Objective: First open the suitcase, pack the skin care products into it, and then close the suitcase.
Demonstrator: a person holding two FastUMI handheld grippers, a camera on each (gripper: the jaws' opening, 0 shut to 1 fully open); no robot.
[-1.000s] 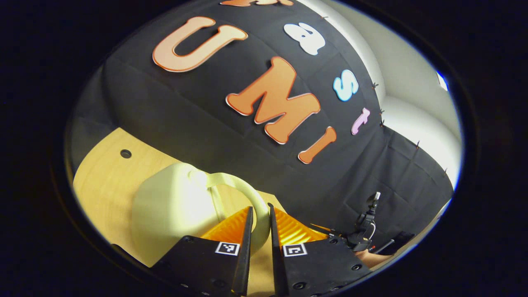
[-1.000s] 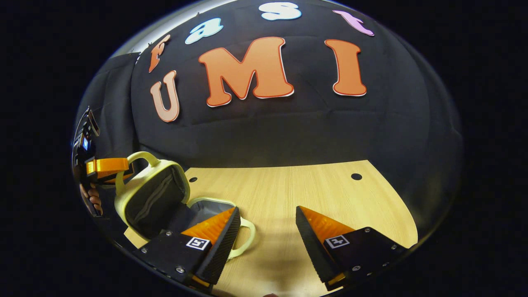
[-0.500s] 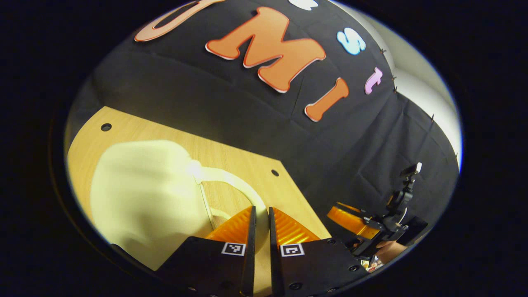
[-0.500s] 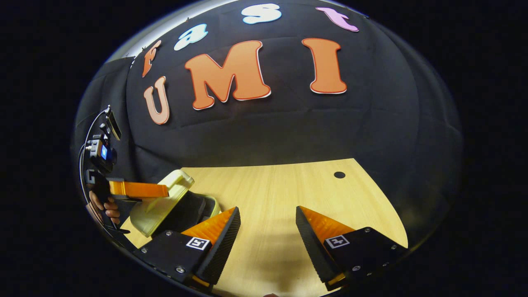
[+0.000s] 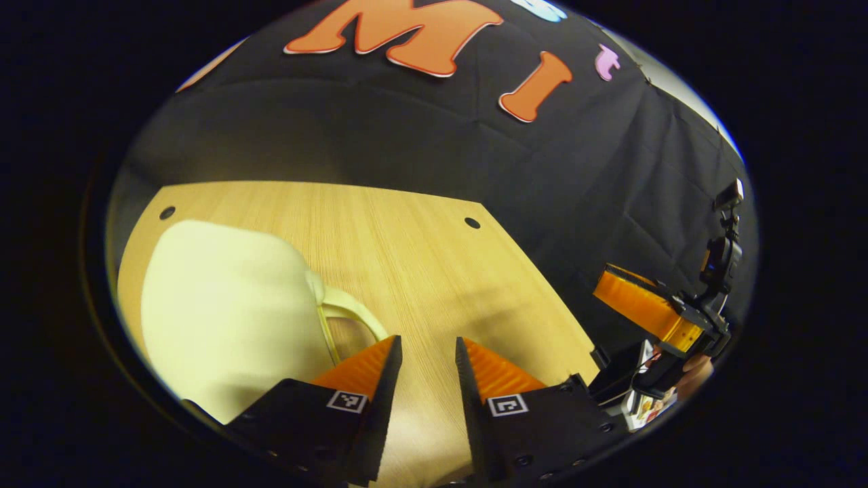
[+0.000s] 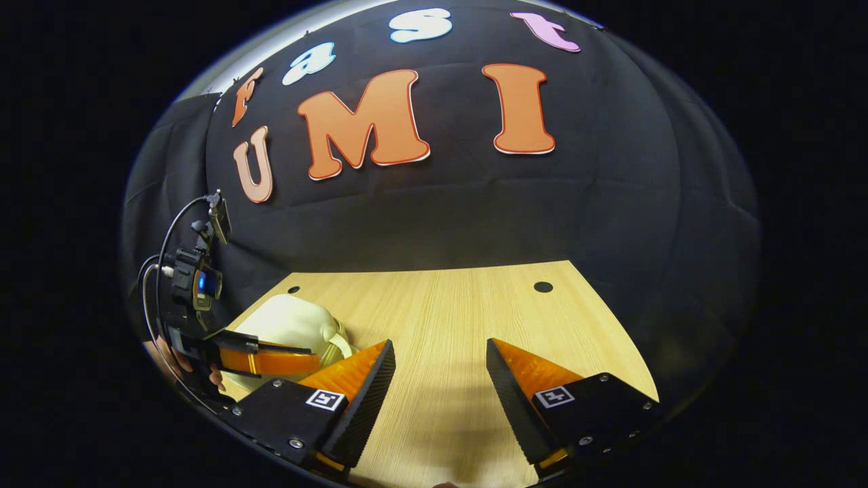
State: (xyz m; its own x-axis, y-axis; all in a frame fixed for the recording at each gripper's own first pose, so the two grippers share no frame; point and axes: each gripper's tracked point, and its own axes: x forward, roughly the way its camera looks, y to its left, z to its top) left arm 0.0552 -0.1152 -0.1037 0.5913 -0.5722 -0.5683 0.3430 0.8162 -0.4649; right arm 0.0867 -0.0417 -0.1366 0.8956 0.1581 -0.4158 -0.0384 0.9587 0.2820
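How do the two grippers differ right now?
The left gripper has its fingers set close together with only a narrow gap, while the right gripper has its fingers spread wide. The left gripper sits right beside the closed pale yellow suitcase, near its handle; the right gripper hangs over bare wooden table. Both are open, hold nothing and point toward the booth's back wall.

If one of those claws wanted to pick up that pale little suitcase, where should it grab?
Probably the looped handle sticking out from the closed suitcase toward the left gripper. It is thin enough for the jaws to close across, approached from that open table side; the rounded shell looks too wide.
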